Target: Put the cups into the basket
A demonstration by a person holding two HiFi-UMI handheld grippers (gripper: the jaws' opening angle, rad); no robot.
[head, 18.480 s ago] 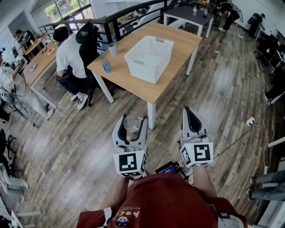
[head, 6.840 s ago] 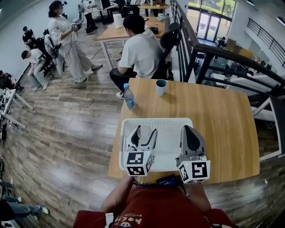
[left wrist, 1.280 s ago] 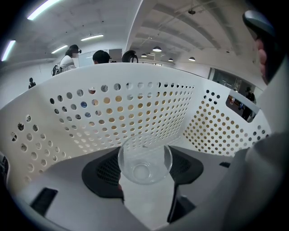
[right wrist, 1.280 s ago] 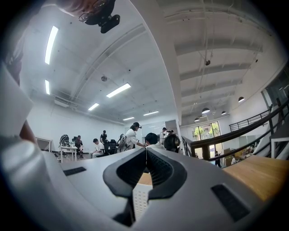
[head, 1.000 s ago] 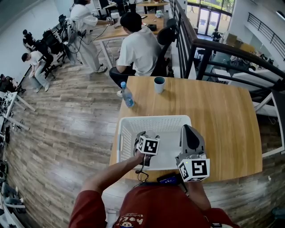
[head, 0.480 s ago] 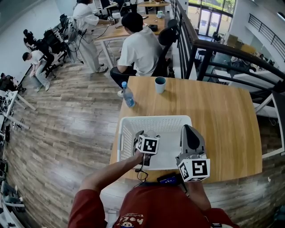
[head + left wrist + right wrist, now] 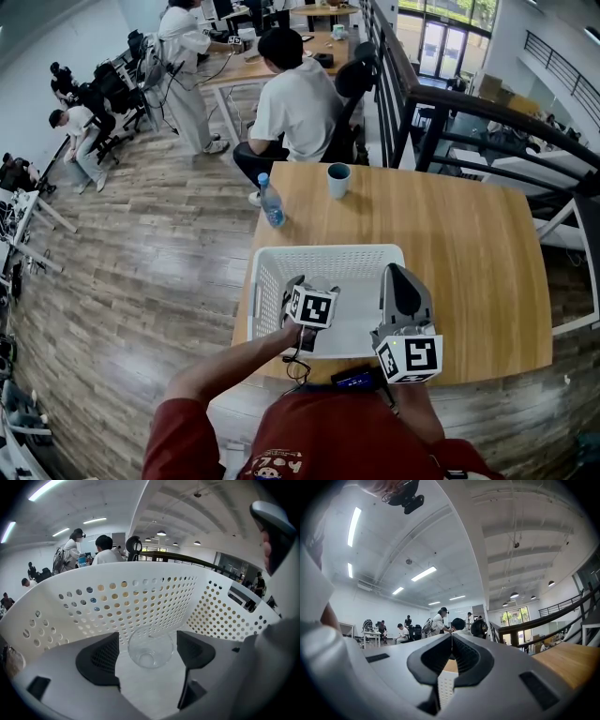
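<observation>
A clear glass cup [image 7: 150, 647] lies on its side on the floor of the white perforated basket [image 7: 140, 597], mouth toward the camera. My left gripper [image 7: 147, 641] reaches down into the basket [image 7: 328, 251] with its jaws opening; the cup sits between the pads with a gap on each side. In the head view the left gripper [image 7: 302, 285] hides the glass. My right gripper [image 7: 397, 272] hovers over the basket's right part, shut and empty; in its own view the right gripper [image 7: 451, 641] shows closed jaws. A teal cup [image 7: 338, 180] stands at the table's far edge.
The basket rests near the front edge of a wooden table [image 7: 469, 253]. A water bottle [image 7: 271, 202] stands at the table's left edge. A seated person [image 7: 298, 103] is just beyond the far edge, next to a black railing [image 7: 487, 117].
Since the frame several seconds back, the left gripper has tipped down into the basket with the glass. Over the last second nothing visibly moves in the head view.
</observation>
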